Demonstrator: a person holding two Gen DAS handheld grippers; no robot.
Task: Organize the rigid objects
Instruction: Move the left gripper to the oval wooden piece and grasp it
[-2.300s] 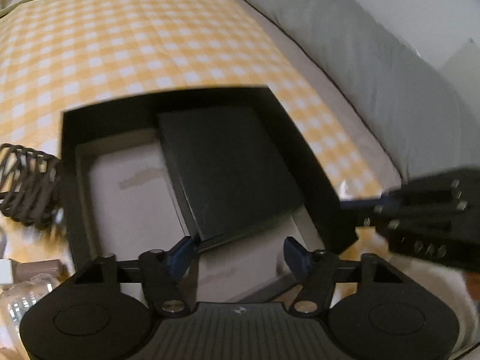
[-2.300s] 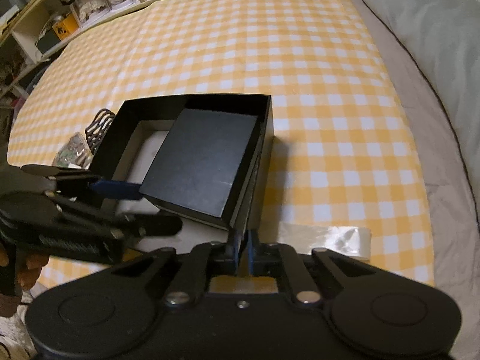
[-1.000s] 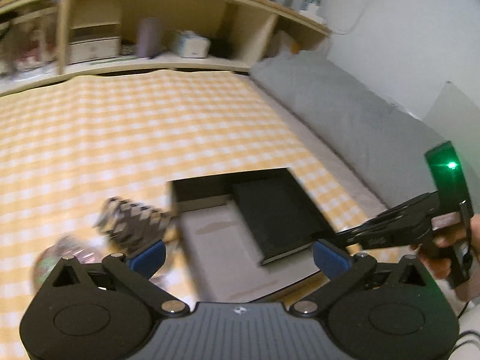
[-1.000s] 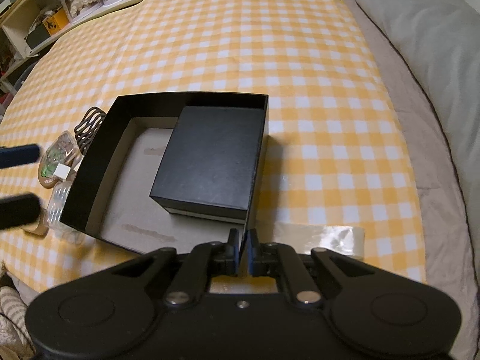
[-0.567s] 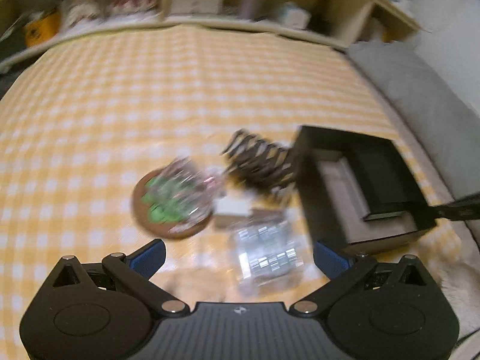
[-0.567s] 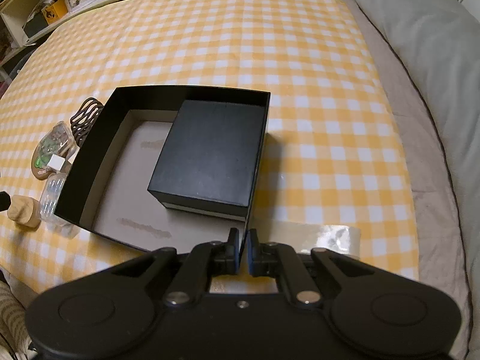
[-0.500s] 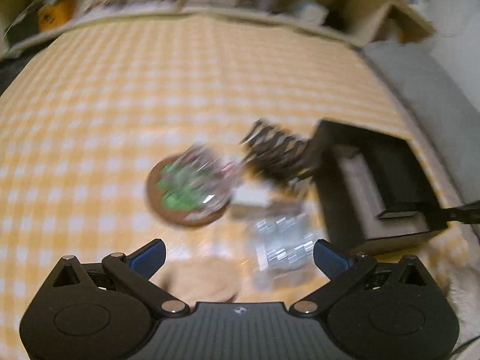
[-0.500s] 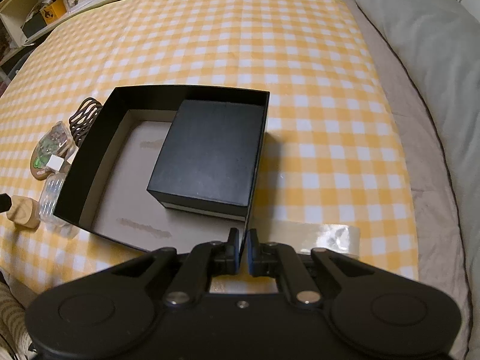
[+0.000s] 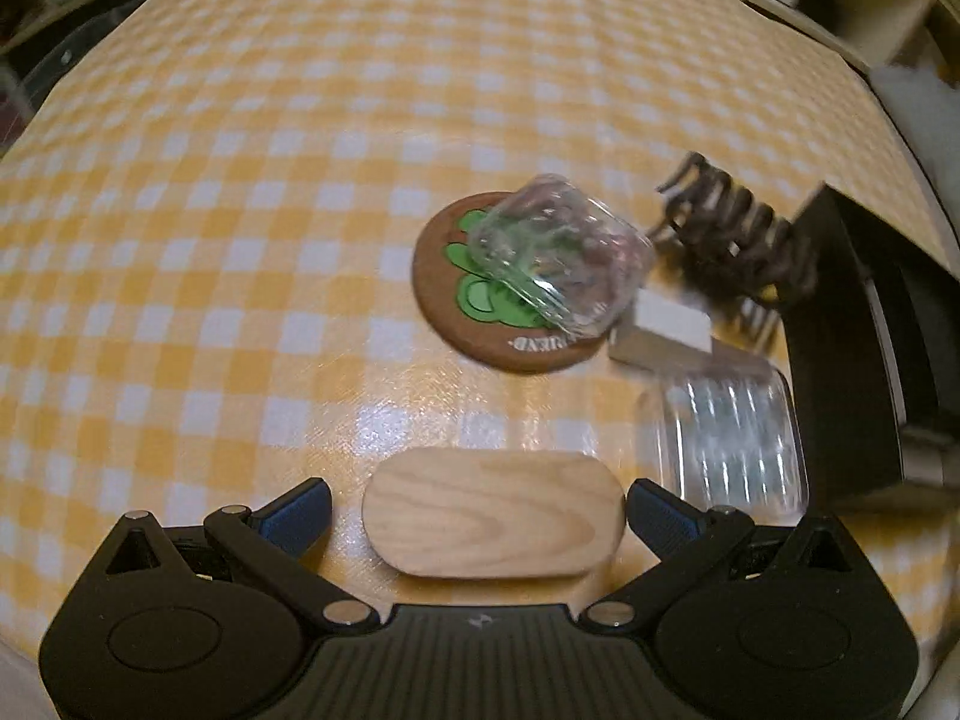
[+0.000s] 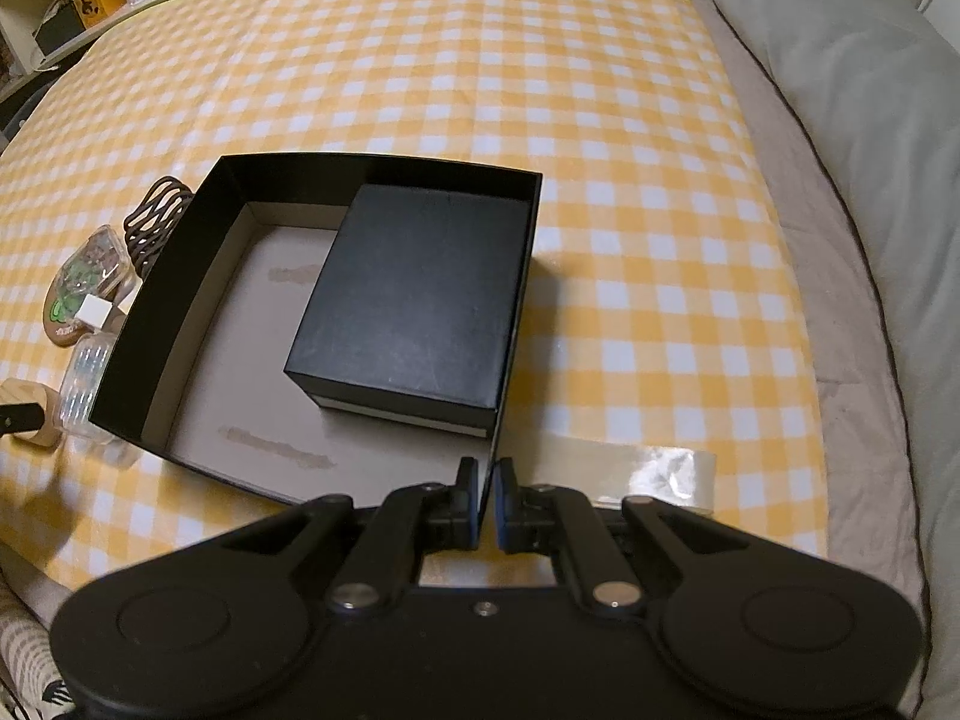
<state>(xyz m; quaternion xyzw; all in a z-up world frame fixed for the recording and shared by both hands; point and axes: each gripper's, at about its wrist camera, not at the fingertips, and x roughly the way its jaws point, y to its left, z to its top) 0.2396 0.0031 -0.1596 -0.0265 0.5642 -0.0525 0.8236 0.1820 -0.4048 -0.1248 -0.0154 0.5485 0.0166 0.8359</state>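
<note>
A light wooden oval block (image 9: 492, 516) lies on the yellow checked cloth between the fingers of my left gripper (image 9: 480, 519), which is open around it; its blue pads stand just off the block's ends. My right gripper (image 10: 486, 504) is shut on the thin right wall of the open black box (image 10: 180, 312), at its near corner. A smaller closed black box (image 10: 414, 294) sits inside against that wall. The wooden block (image 10: 30, 414) also shows left of the box.
Beyond the block lie a round brown coaster (image 9: 468, 330) under a clear plastic tub (image 9: 558, 258), a dark wire coil (image 9: 738, 240), a white cube (image 9: 666, 324) and a ribbed clear case (image 9: 732, 438). A clear strip (image 10: 648, 468) and grey bedding (image 10: 870, 150) lie right of the box.
My left gripper swung away from the black box, leftward and down, and now straddles the wooden block. The right gripper and the box have not moved.
</note>
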